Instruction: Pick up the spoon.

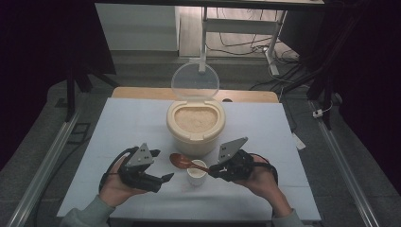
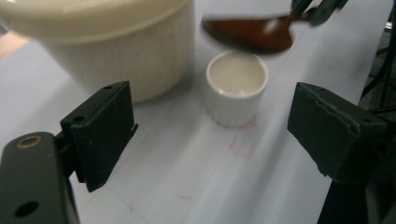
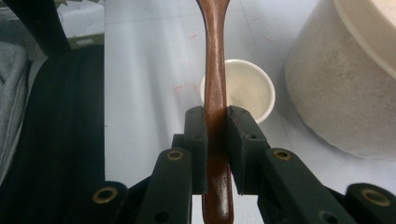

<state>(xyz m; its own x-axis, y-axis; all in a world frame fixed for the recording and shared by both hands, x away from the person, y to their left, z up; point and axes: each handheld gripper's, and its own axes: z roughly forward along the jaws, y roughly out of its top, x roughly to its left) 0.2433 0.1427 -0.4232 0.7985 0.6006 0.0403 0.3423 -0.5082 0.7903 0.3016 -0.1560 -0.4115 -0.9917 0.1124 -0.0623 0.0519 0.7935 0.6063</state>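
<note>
A cream rice bucket [image 1: 195,124] full of pale grain stands mid-table, its clear lid [image 1: 195,81] tipped up behind it. In front of it sits a small white cup [image 1: 197,172] [image 2: 236,88] [image 3: 245,88]. My right gripper [image 1: 212,168] [image 3: 216,119] is shut on the handle of a brown wooden spoon [image 1: 182,161] [image 3: 215,70], whose bowl [image 2: 250,33] hovers just over and left of the cup. My left gripper [image 1: 166,178] [image 2: 212,135] is open, low over the table, left of the cup with nothing between its jaws.
A pale blue cloth [image 1: 123,127] covers the table, with free room left and right of the bucket. A wooden edge [image 1: 142,92] shows at the back. Beyond it stand a white table frame [image 1: 236,28] and floor cables [image 1: 288,78].
</note>
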